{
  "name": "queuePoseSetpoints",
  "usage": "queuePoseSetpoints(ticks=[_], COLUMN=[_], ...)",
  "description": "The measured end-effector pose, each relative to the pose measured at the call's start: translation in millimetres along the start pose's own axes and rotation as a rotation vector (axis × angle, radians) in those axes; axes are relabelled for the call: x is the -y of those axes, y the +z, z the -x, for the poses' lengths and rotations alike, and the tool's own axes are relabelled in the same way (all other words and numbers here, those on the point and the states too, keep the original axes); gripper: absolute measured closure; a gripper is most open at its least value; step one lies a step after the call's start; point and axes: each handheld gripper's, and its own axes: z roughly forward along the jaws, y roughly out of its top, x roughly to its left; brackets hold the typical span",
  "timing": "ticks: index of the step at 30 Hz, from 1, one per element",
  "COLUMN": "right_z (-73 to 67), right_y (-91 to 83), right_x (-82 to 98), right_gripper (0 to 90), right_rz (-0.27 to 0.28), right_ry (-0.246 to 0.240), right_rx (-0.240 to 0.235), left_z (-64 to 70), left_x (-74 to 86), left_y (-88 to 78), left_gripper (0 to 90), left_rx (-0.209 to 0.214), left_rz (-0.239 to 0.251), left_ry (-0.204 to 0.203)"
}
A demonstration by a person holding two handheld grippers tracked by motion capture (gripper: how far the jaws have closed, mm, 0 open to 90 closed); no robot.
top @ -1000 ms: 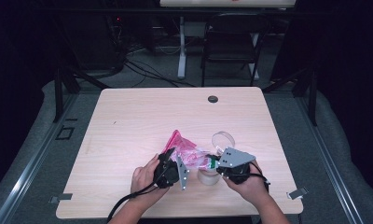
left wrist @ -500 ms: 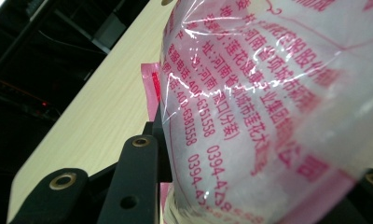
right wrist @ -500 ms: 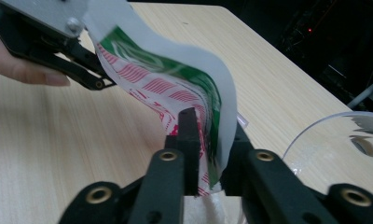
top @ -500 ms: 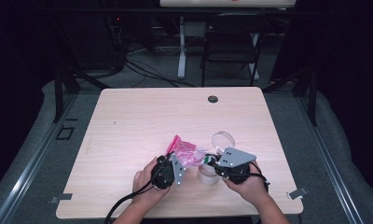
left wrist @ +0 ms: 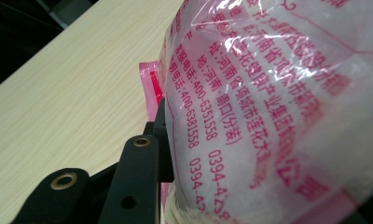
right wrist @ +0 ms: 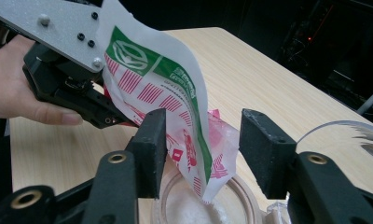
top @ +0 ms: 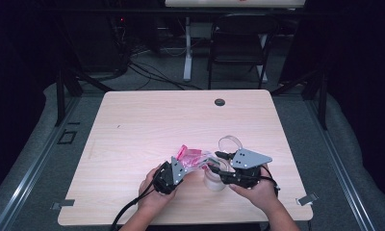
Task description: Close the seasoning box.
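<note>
Near the table's [top: 133,125] front edge, at about seven o'clock from its middle: the left gripper [top: 178,166], black-bodied with a grey three-cornered plate, gripped in the left hand [top: 149,187], jaws clamped on a crinkly plastic bag [top: 193,156]. Pale wood-grain top, smooth and matt, rounded at the corners. In the left gripper view, glossy translucent film printed with red characters [left wrist: 250,116], bulging and creased, pressed flat against the one black jaw in sight, with a pink sealed edge sticking out at ten o'clock of that jaw. Bag tilted mouth-down from the left gripper toward three o'clock, its lower corner hanging over a clear round jar [top: 214,179], at about six o'clock from the table's middle. In the right gripper view, a white face with green band and red stripes [right wrist: 166,98], stiff and folded to a point, tip dipping into the jar's circular mouth [right wrist: 250,198], white grainy powder [right wrist: 184,210] lying inside. Right gripper [right wrist: 203,140] held low at the jar, just opened wide, square black pads well apart, the bag's point hanging between them and lying close against the left pad, not pinched. Right hand [top: 258,190] at five o'clock from the table's middle. A clear round lid [top: 230,143] flat on the table at twelve o'clock from the jar, just beside the right gripper's grey plate.
</note>
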Motion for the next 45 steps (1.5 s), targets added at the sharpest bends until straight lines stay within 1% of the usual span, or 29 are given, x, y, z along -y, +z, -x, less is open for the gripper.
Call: queuePoseSetpoints(ticks=[3,5,7,10,14,17,19,25,29,33,34,38,40,42,45], right_z=[-0.2,0.0,0.1,0.3,0.2,0.9,2.1,3.6,3.9,4.6,4.8,5.8,6.2,6.5,7.0], right_y=[-0.4,-0.8,-1.7,-2.6,-3.0,-3.4,-3.8,-5.1,-5.4,-5.8,-6.1,-7.4,-7.7,-8.3,-8.3], right_x=[-0.6,-1.0,-1.4,-1.7,-1.6,-0.9,-0.1,0.4,0.6,0.9,1.0,1.6,1.7,1.6,2.0], right_gripper=[48.9,47.8,47.1,46.2,45.4,45.3,45.3,45.3,45.3,45.4,45.4,47.6,47.6,47.0,46.3], right_rz=[0.008,0.014,0.019,0.029,0.033,0.033,0.035,0.039,0.038,0.044,0.045,0.036,0.040,0.041,0.041], right_ry=[0.010,0.019,0.026,0.038,0.042,0.048,0.056,0.066,0.070,0.073,0.073,0.074,0.076,0.076,0.074], right_rx=[0.006,0.002,0.008,0.007,0.009,0.009,0.010,0.014,0.016,0.017,0.019,0.019,0.020,0.025,0.029], left_z=[-3.2,-5.4,-7.7,-9.9,-12.2,-14.7,-17.2,-22.0,-24.8,-30.0,-31.8,-45.8,-52.0,-58.9,-68.6], left_x=[1.6,3.2,4.7,6.9,9.5,12.0,14.0,18.3,19.3,19.9,20.2,23.1,25.7,29.9,38.6], left_y=[1.8,3.0,4.6,6.4,8.1,10.1,10.6,11.5,10.9,7.3,5.7,-4.1,-8.9,-14.5,-21.4], left_gripper=[69.0,69.0,69.1,69.2,69.3,69.4,69.5,69.7,69.7,69.8,69.8,69.8,69.8,69.8,69.7], left_rx=[0.033,0.061,0.089,0.118,0.145,0.176,0.198,0.224,0.218,0.208,0.204,0.169,0.155,0.134,0.111], left_rz=[-0.001,-0.005,-0.006,-0.003,-0.005,0.004,0.001,0.005,0.010,0.011,0.017,0.029,0.033,0.033,0.027], left_ry=[-0.027,-0.059,-0.088,-0.124,-0.151,-0.184,-0.201,-0.241,-0.250,-0.249,-0.264,-0.286,-0.299,-0.309,-0.333])
